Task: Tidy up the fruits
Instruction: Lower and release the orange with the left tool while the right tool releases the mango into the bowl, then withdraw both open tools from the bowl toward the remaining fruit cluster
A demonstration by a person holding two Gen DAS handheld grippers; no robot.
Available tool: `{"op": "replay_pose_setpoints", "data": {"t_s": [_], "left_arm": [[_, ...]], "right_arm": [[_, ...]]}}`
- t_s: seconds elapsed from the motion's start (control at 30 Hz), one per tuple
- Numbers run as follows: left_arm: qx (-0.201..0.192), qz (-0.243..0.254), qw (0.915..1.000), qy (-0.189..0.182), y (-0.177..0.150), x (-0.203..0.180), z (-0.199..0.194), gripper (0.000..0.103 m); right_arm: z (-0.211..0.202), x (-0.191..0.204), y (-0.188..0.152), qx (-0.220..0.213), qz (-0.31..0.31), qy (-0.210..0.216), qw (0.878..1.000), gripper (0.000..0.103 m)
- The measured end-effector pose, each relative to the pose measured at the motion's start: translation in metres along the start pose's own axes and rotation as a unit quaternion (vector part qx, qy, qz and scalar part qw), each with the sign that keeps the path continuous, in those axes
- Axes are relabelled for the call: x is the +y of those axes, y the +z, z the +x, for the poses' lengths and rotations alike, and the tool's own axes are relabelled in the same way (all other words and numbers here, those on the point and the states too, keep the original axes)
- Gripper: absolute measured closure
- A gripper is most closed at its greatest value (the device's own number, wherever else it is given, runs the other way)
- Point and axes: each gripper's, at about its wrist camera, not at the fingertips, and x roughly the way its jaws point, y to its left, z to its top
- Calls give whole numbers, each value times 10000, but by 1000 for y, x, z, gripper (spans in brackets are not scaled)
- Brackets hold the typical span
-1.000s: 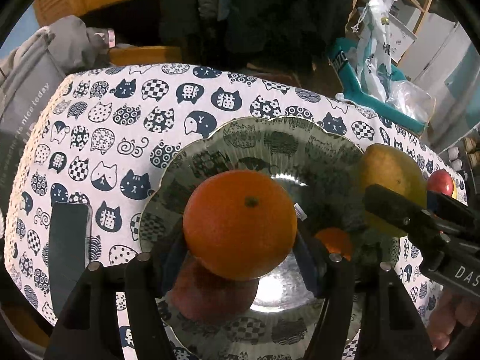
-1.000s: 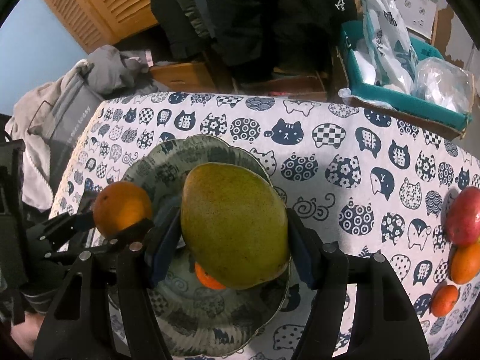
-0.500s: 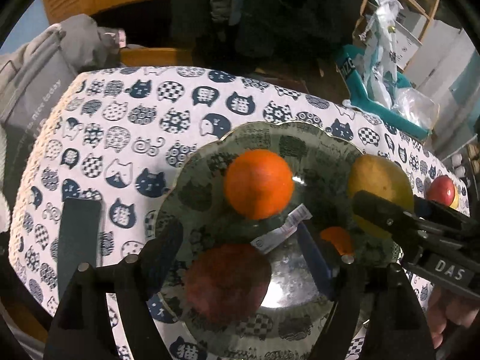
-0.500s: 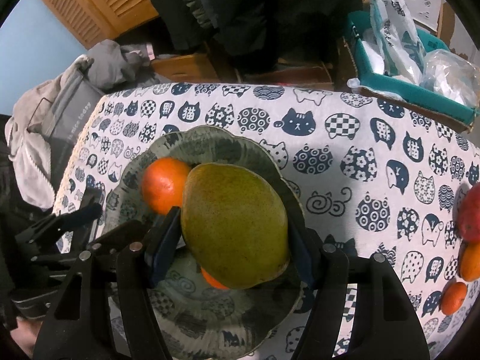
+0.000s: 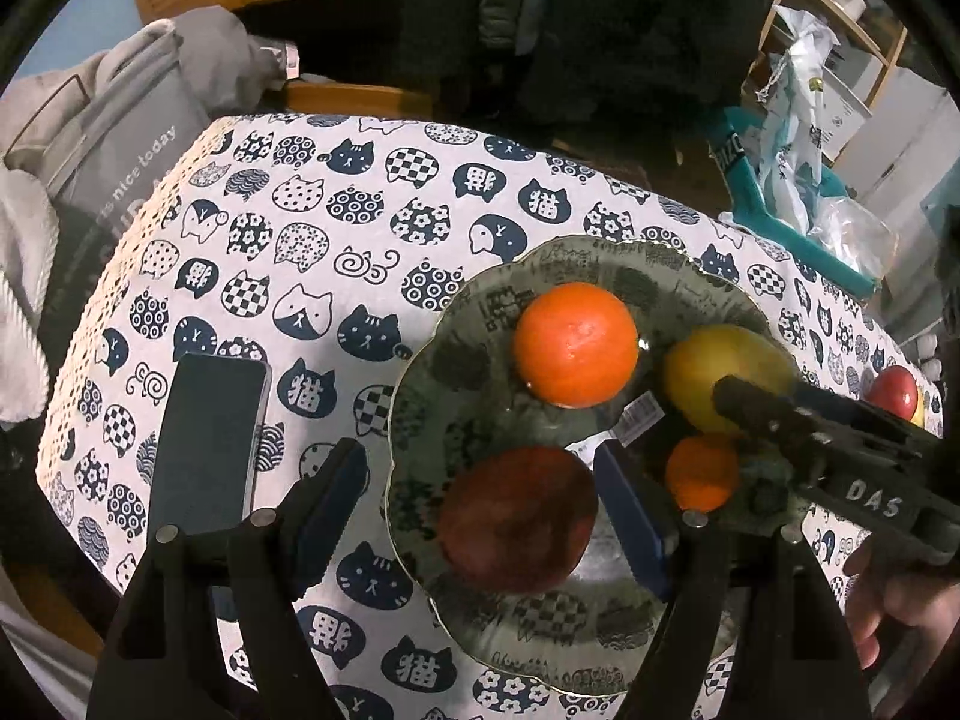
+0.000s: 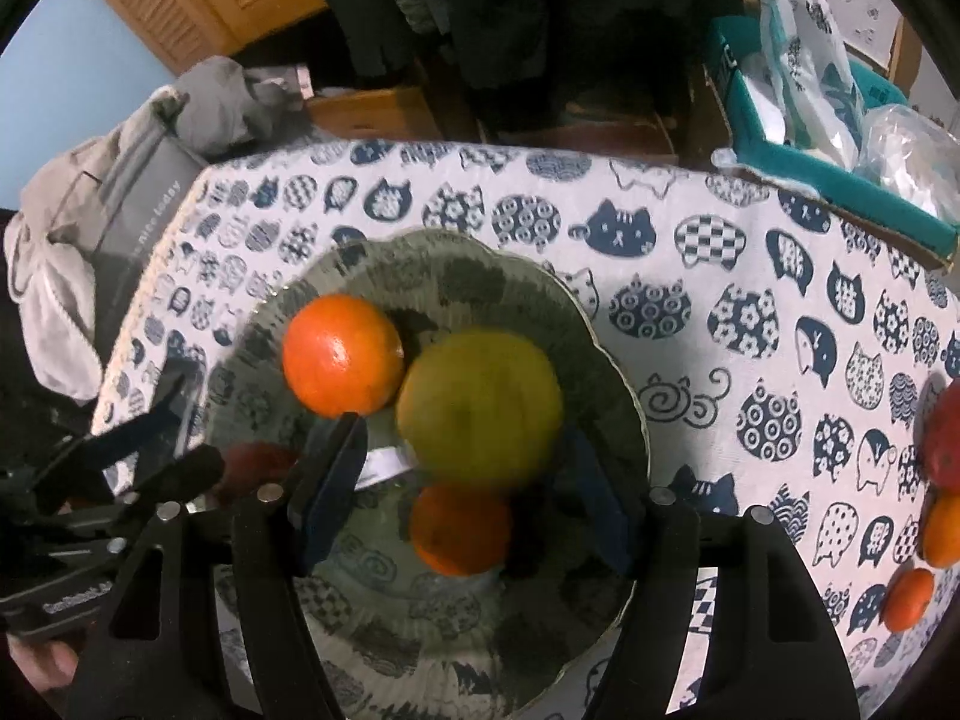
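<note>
Mango (image 6: 480, 405) dropped on plate (image 6: 612, 360); both tongs (image 5: 480, 504) (image 6: 462, 480) open, empty (more fruit (image 6: 909, 597) on counter (image 6: 750, 276)). Next: fetch those.

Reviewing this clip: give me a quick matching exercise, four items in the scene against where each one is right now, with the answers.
Items:
1. large orange
2. yellow-green mango
3. dark phone
4. red apple

Places:
A. flat on the tablecloth, left of the plate
B. on the plate, between the open left gripper fingers in the left wrist view
C. far side of the plate, beside the mango
D. on the plate, just ahead of the open right gripper

Pairs: 1-C, 2-D, 3-A, 4-B
</note>
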Motion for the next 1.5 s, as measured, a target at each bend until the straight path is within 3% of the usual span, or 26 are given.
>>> {"op": "replay_pose_setpoints", "data": {"t_s": [0.23, 0.6, 0.87, 1.5], "left_arm": [[-192, 96, 9998, -32, 0, -7, -18, 23], [-694, 230, 9969, -291, 2, -28, -65, 23], [-1023, 421, 9930, -403, 2, -49, -96, 23], [-1683, 812, 9804, -616, -8, -99, -153, 22]], "right_arm": [[-35, 0, 6, -362, -66, -126, 9992, 33], [-100, -5, -3, -925, -415, -1008, 9897, 33], [-141, -6, -12, -1247, -559, -1385, 9809, 33], [-234, -36, -46, -1953, -437, -1760, 9638, 27]]}}
